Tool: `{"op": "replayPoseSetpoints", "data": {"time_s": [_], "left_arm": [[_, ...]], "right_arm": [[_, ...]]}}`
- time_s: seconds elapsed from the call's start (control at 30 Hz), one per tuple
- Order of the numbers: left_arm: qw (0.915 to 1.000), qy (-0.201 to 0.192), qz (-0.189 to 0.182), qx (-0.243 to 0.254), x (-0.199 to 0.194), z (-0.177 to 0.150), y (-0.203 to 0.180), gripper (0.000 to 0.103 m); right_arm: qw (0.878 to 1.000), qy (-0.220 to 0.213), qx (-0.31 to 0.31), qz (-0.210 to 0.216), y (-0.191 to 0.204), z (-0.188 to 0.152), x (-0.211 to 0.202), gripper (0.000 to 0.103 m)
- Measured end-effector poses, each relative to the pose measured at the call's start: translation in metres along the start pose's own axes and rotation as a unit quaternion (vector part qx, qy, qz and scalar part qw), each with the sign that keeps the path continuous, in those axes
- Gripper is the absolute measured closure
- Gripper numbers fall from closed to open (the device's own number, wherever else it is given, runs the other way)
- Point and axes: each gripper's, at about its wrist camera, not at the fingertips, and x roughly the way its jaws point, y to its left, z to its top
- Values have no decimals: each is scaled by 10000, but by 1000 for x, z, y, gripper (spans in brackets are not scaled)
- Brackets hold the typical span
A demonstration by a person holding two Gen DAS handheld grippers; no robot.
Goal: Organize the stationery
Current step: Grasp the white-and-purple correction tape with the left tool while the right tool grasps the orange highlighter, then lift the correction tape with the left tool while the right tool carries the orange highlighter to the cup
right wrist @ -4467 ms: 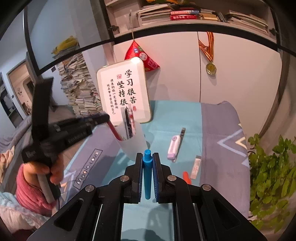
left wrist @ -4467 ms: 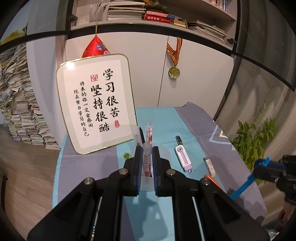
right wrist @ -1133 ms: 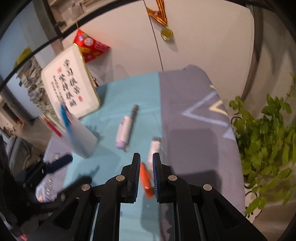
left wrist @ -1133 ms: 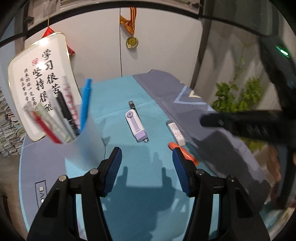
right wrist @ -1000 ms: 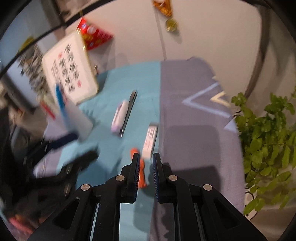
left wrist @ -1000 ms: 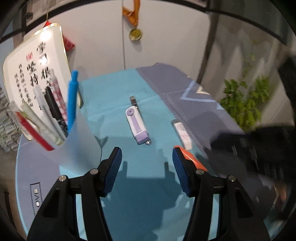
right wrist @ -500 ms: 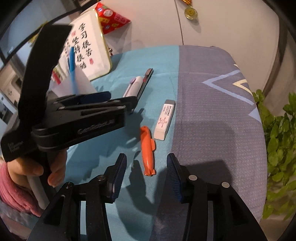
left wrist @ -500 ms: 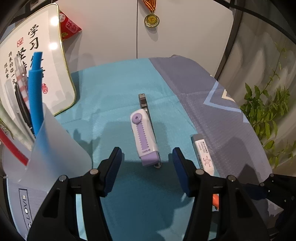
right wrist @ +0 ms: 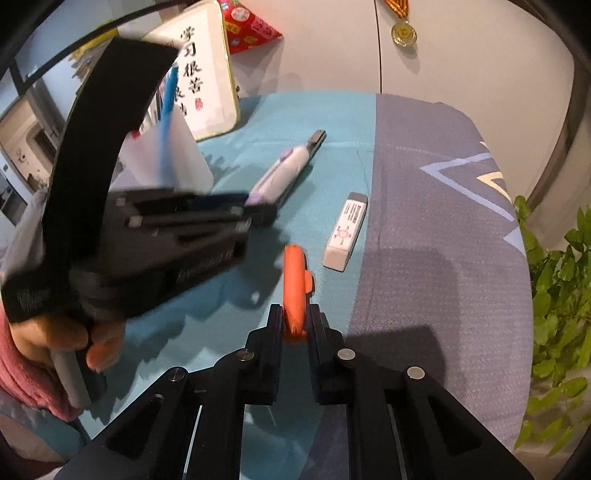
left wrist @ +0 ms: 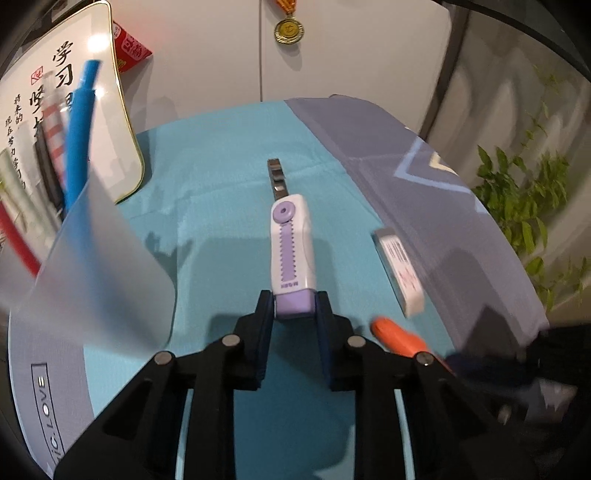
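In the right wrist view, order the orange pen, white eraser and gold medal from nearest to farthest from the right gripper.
1. orange pen, clamped in the right gripper.
2. white eraser, just beyond, slightly right.
3. gold medal, hanging on the far cabinet.

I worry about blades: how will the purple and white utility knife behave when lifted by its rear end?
The left gripper, whose jaws have just been closing, pinches the utility knife only at its purple tail, so the front may droop. Its plastic body looks stiff and light. The metal blade tip protrudes, so swinging it near the translucent pen cup seems risky.
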Motion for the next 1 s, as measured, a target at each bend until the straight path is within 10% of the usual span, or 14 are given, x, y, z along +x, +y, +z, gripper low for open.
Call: {"op": "replayPoseSetpoints", "data": {"time_s": [0.63, 1.0], "left_arm": [[9985, -418, -274, 240, -92, -76, 34, 85], [9972, -123, -513, 530, -91, -107, 34, 83]], "right_arm": [[9992, -317, 138, 197, 17, -2, -42, 98], [9985, 353, -111, -405, 22, -5, -9, 94]]}}
